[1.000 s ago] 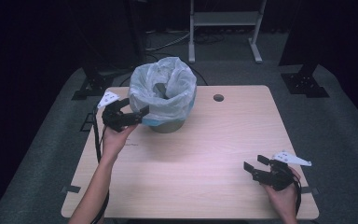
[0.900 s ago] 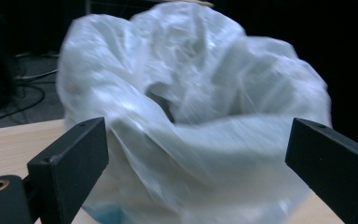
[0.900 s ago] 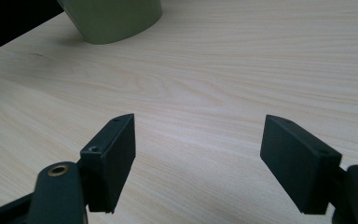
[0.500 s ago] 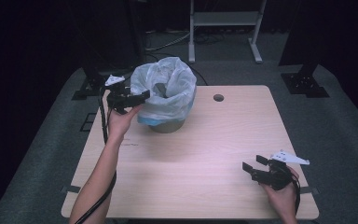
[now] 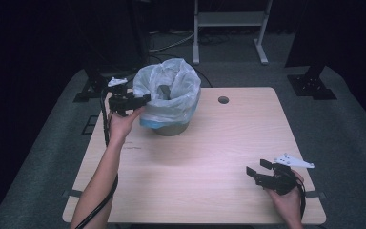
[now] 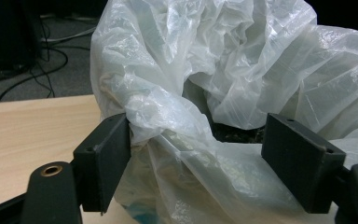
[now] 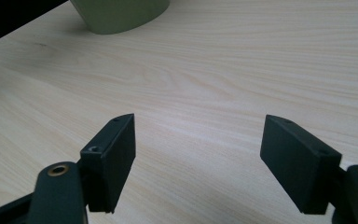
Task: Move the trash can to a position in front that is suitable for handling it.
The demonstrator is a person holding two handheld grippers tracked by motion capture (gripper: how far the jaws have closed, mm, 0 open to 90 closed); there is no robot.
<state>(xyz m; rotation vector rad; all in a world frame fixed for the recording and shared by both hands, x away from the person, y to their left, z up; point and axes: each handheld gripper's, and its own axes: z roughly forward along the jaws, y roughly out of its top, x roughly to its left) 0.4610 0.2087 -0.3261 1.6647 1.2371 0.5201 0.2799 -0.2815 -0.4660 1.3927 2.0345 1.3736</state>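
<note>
A small green bin (image 5: 171, 128) lined with a translucent white plastic bag (image 5: 167, 94) stands at the table's back left. My left gripper (image 5: 142, 99) is at the bag's left rim, open, with a fold of the bag (image 6: 177, 121) lying between its jaws and brushing the left one. Part of the bin's dark inside shows behind the plastic. My right gripper (image 5: 258, 170) hovers open over the table's front right corner, nothing between its jaws; the green bin (image 7: 119, 14) is far ahead of it.
The light wood table (image 5: 209, 157) has a round cable hole (image 5: 223, 100) behind its middle. Dark stands and cables sit on the grey floor behind the table, and a white frame (image 5: 228, 19) stands at the back.
My left gripper has risen and moved back along the bag's left side to its upper rim. The right gripper has stayed in place.
</note>
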